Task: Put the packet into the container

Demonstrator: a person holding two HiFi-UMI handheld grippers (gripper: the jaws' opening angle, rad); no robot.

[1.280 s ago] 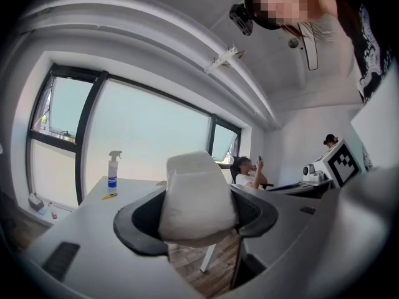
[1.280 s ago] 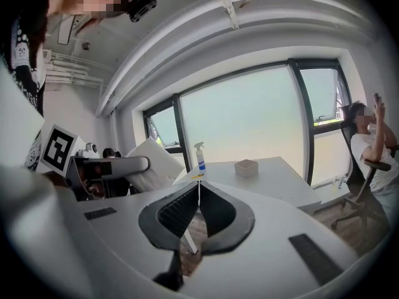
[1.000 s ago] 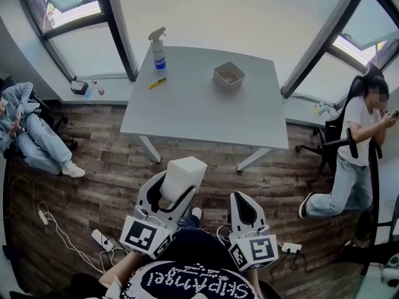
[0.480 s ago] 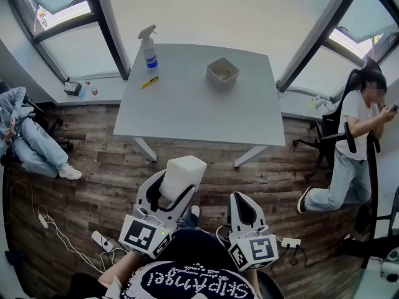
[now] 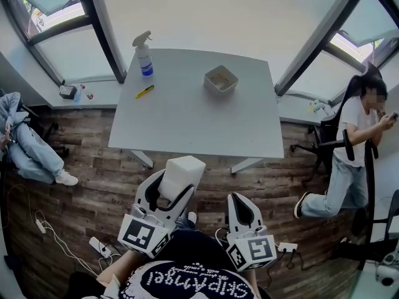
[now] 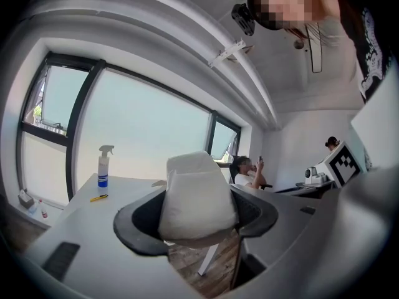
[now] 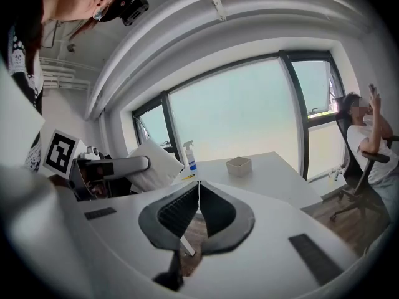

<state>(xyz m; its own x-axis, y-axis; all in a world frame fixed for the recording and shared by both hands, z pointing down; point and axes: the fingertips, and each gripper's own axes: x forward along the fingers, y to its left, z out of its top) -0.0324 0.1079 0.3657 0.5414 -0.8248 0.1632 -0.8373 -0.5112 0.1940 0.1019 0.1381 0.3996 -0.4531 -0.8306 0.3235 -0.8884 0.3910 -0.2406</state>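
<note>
Grey surface (image 5: 187,126) ahead bears container (image 5: 221,79), spray bottle (image 5: 143,55), pen (image 5: 144,91); left hand-held gripper (image 5: 171,192) clamps packet (image 5: 181,173); right hand-held gripper (image 5: 240,209) closed, empty.

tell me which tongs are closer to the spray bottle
Left. The left tongs, shut on the packet, sit forward, short of the spray bottle; the right tongs sit farther back and right.

Table (image 5: 193,126) open toward container (image 5: 221,80); spray bottle (image 5: 143,58) and pen (image 5: 144,91) stand well left.
</note>
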